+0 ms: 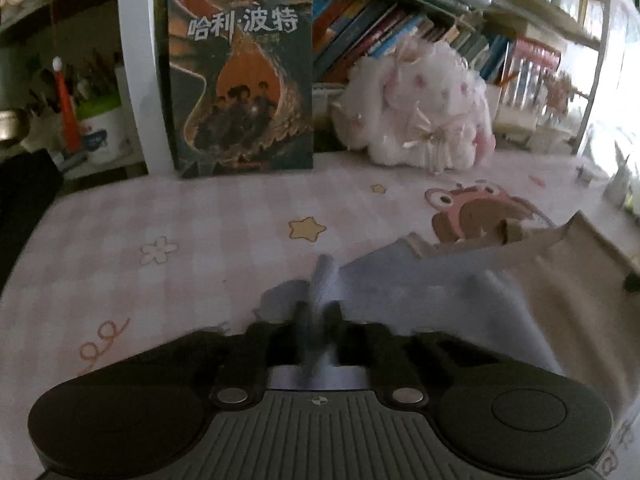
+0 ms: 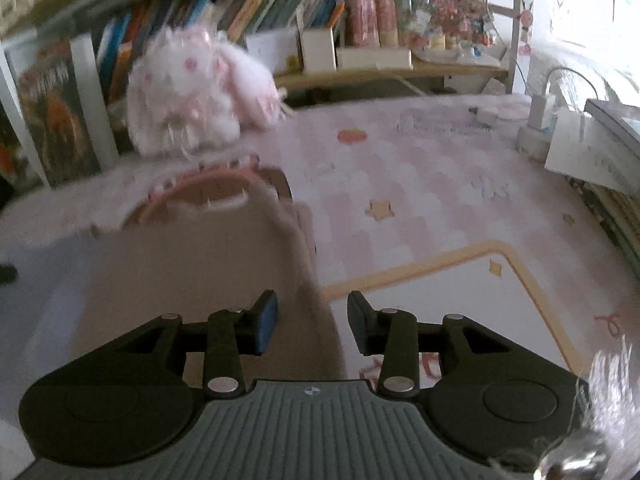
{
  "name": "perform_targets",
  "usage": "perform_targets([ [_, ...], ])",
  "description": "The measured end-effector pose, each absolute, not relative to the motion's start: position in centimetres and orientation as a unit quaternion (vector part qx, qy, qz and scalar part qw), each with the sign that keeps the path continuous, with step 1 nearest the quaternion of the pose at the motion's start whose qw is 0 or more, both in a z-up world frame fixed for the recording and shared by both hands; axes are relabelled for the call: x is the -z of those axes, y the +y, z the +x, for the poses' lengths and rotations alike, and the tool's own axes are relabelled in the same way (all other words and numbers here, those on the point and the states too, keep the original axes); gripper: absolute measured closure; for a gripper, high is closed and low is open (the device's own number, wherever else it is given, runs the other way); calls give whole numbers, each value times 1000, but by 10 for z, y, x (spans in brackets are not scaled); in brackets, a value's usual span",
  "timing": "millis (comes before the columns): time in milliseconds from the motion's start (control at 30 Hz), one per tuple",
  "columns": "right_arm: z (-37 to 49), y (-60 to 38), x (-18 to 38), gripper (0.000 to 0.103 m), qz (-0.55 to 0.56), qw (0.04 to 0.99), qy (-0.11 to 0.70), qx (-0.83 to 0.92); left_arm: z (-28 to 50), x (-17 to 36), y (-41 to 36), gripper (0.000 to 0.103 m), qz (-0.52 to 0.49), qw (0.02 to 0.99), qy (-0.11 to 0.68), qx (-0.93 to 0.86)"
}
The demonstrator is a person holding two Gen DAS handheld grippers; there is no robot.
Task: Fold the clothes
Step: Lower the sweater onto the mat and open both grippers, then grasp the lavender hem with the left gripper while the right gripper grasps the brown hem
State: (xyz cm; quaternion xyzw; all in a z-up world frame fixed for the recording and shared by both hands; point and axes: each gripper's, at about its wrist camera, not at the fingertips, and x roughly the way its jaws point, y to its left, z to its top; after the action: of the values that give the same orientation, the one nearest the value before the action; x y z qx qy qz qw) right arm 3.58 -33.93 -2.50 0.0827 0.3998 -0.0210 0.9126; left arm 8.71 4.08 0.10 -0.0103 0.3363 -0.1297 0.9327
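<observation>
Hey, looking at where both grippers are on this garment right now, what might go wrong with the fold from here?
1. The left gripper pinches only a thin ridge of the lavender-and-beige garment, so the cloth may slip out when pulled.
2. The right gripper is open with the garment's edge between its fingers; if it stays open, the fold may go lopsided.
3. A wide sweep could knock the plush bunny or the propped book.

A desk (image 2: 420, 184) in pink checked cloth backs onto crowded bookshelves (image 2: 280, 8); bright daylight enters at right.
</observation>
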Motion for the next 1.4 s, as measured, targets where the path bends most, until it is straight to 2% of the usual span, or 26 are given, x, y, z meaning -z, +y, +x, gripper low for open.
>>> perform_targets([
  [100, 37, -339, 30, 67, 88, 907, 410, 27, 82, -11, 59, 98, -71, 941, 307, 120],
  [233, 41, -340, 34, 67, 101, 902, 420, 25, 103, 19, 72, 97, -84, 922, 369, 86],
  [333, 41, -337, 34, 67, 94, 901, 423, 28, 105, 24, 66, 95, -69, 922, 370, 86],
  [433, 41, -334, 32, 64, 83, 902, 422, 34, 104, 24, 69, 83, -70, 923, 369, 83],
  [500, 39, -331, 29, 61, 75, 903, 420, 39, 98, 17, 71, 71, -69, 927, 362, 76],
  [567, 35, -327, 25, 60, 59, 906, 417, 45, 86, 6, 73, 68, -64, 936, 338, 77],
  [667, 29, -322, 17, 60, 33, 911, 408, 48, 64, -8, 72, 53, -65, 944, 304, 105],
  [733, 31, -319, 13, 60, 13, 914, 403, 43, 47, -14, 67, 51, -62, 946, 289, 130],
  [900, 50, -312, 6, 60, -19, 918, 395, 26, 11, -20, 53, 36, -66, 947, 283, 135],
  [1233, 75, -307, 4, 59, -34, 919, 389, -45, -40, -13, 31, 26, -46, 949, 307, 62],
  [1400, 51, -320, -2, 51, -33, 917, 382, -108, -53, -6, 1, 25, -80, 940, 331, -17],
])
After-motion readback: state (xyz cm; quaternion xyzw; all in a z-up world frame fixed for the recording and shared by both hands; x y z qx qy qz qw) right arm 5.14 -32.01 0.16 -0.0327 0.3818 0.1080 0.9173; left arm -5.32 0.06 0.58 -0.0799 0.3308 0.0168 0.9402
